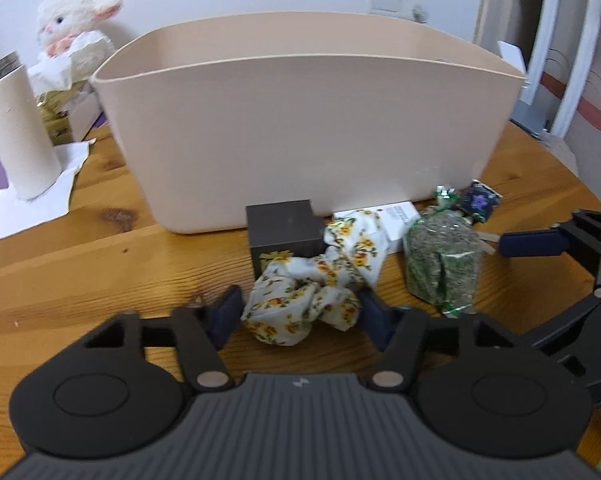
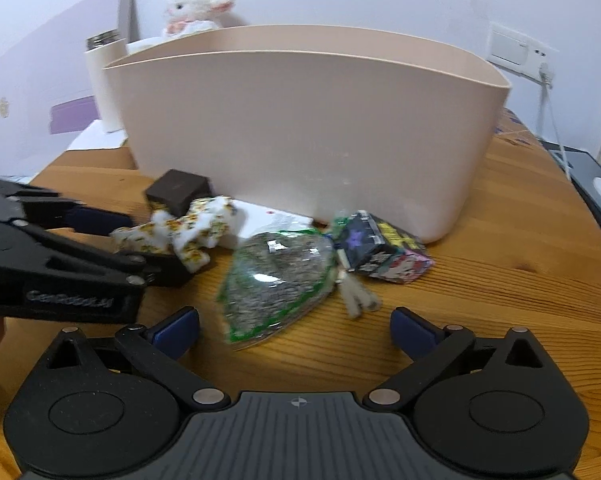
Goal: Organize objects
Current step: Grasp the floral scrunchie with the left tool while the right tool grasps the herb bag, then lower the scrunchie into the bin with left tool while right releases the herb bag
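Risk: my open left gripper [image 1: 300, 312] straddles floral cloth [image 1: 312, 292]; loose folds may slip. Right gripper [image 2: 294, 334] open.

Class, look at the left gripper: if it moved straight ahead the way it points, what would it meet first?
The left gripper would first meet the floral cloth, already lying between its open fingers; the small dark box sits just behind, though depth is uncertain.

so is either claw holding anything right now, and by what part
The left claw has its fingers on either side of the bunched end of the floral cloth, seemingly touching, though a firm clamp cannot be told. The right claw is open and holds nothing.
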`<state>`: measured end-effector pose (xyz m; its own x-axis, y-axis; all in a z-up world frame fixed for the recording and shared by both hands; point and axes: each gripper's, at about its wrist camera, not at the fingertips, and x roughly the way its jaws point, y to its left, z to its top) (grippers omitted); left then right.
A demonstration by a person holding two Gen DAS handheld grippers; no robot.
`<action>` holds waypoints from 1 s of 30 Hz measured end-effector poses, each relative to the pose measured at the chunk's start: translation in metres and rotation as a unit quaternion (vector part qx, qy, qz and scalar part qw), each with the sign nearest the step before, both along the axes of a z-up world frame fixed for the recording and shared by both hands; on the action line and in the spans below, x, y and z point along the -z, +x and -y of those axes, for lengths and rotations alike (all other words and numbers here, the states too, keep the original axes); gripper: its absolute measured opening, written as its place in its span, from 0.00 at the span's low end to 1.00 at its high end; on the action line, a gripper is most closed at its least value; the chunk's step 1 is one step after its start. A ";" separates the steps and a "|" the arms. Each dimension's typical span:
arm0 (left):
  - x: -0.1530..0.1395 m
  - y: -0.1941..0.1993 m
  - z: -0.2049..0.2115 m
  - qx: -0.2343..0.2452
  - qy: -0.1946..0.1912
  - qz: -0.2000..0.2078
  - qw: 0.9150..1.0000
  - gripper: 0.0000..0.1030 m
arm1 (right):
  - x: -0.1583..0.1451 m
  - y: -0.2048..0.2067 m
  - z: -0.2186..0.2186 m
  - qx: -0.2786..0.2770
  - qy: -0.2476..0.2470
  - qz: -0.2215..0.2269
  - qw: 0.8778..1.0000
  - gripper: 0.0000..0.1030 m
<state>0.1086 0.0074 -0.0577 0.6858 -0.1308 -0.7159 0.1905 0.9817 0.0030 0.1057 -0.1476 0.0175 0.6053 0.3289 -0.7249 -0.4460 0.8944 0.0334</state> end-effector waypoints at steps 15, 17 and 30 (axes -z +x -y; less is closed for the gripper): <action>-0.004 -0.012 -0.033 -0.032 -0.003 -0.004 0.999 0.10 | -0.008 0.001 -0.020 0.026 0.008 0.003 1.000 0.56; -0.004 -0.013 -0.036 -0.035 -0.002 -0.004 0.999 0.10 | -0.009 0.000 -0.021 0.025 0.011 0.004 1.000 0.48; -0.020 -0.029 -0.034 -0.074 0.005 0.019 0.997 0.10 | -0.035 -0.030 -0.009 -0.014 0.023 0.029 0.999 0.35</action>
<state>0.0791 0.0416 -0.0377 0.7233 -0.0196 -0.6903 0.0428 0.9989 0.0165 0.0754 -0.1389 0.0526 0.6361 0.3786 -0.6723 -0.4738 0.8794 0.0469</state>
